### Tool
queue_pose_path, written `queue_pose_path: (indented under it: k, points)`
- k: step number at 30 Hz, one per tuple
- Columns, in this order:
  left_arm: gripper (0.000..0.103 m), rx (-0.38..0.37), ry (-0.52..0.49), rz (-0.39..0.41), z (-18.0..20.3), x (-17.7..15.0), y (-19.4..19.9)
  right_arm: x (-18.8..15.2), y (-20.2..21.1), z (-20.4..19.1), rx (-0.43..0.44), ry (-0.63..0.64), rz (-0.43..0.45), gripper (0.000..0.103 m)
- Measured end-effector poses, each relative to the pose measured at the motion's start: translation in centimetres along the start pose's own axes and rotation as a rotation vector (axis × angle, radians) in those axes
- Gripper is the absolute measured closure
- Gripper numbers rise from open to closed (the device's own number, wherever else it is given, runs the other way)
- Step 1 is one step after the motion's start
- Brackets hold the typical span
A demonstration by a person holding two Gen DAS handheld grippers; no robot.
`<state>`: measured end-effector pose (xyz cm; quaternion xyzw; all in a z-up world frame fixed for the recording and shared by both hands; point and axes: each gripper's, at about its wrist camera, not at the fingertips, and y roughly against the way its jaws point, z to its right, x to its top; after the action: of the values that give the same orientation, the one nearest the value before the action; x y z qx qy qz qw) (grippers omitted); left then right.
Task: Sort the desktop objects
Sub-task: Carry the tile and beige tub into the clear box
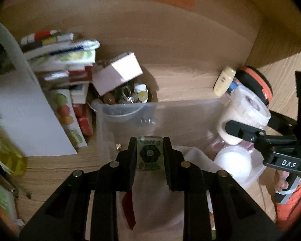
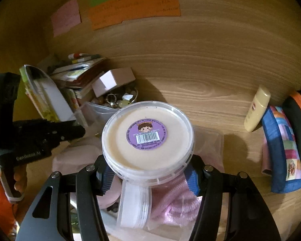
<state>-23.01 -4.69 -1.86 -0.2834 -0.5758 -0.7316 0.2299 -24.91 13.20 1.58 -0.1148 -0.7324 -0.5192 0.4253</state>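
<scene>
The left claw (image 1: 149, 156) pinches a small card (image 1: 149, 154); the right claw (image 2: 150, 177) pinches a tub (image 2: 148, 138). A clear bin (image 1: 130, 108) lies below, books (image 1: 58, 60) beside it.

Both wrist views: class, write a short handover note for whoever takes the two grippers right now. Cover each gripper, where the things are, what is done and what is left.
Left gripper: shut on a small green-printed packet, held above the clear bin.
Right gripper: shut on a round cream tub with a purple sticker, also over the bin.
In the bin: pink cloth, a white ball, a small clear jar.
On the desk: book pile, bowl of trinkets, yellow bottle, blue pouch.
Done: both items picked up.
Left: likely set both down in the bin, then sort the rest.
</scene>
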Motion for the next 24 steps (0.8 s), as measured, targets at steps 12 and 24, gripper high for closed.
queue_pose_path:
  k: [12,24]
  points:
    - [0.079,0.051,-0.038,0.005,0.6,-0.2,-1.2,-0.3,-2.1,-1.5,-0.093,0.061,-0.002,0.048]
    - [0.072,0.089,-0.091,0.01,0.9,-0.8,-0.9,-0.9,-1.9,-2.0,-0.091,0.103,-0.001,0.042]
